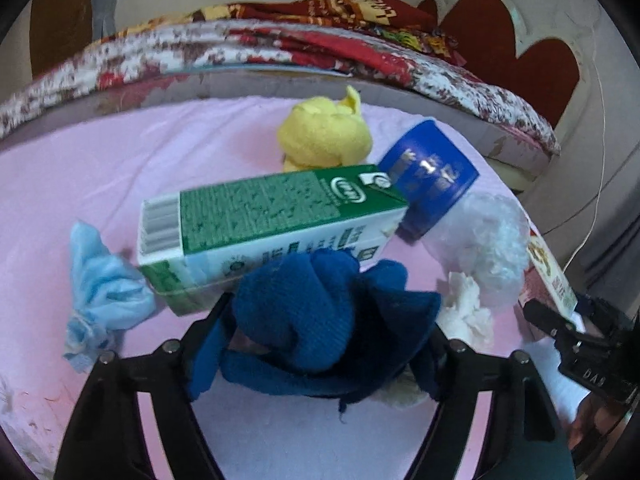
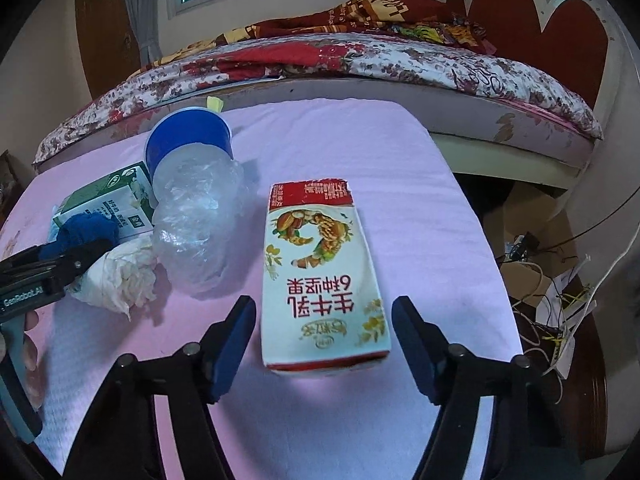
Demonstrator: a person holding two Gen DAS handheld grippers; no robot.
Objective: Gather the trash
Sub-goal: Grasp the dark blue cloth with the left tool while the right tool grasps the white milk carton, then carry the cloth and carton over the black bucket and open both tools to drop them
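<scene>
Between the left gripper's (image 1: 332, 344) two fingers sits a bunched dark blue cloth (image 1: 320, 316), seemingly pressed by both pads, though folds hide the contact. Just beyond the fingertips lies a green milk carton (image 1: 264, 220). The right gripper (image 2: 324, 344) stands open astride the near end of a red-and-white carton (image 2: 320, 276), pads clear of its sides on the pink cloth (image 2: 360, 152).

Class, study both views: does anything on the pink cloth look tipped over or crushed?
Yes. The blue cup lies on its side, crumpled clear plastic bulging from its mouth. Both cartons, green and red-and-white, lie flat.
</scene>
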